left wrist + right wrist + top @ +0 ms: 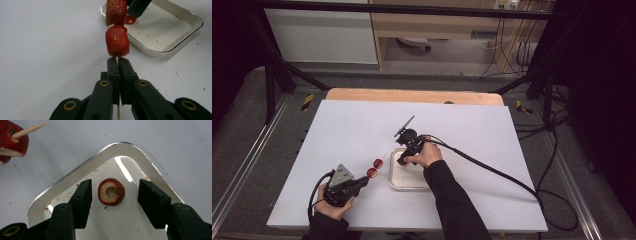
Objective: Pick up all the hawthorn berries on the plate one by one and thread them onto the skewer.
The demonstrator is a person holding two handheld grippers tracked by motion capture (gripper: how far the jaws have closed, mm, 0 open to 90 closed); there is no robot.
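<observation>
A thin wooden skewer (117,59) carries two red fruit pieces (117,41) (372,172) and points up to the right. My left gripper (118,62) (362,181) is shut on the skewer just behind the nearer piece. A cored red fruit ring (111,191) lies flat in the metal tray (75,171) (393,182). My right gripper (113,192) (403,160) hangs open over the tray, one jaw on each side of the ring, not touching it. The skewer's sharp tip (30,130) pokes out of the farther piece at the top left of the right gripper view.
The white table sheet (352,130) spreads around the tray, speckled with red crumbs. A thick black cable (492,167) trails from the right gripper to the table's right edge. A wooden board edge (412,95) runs along the back.
</observation>
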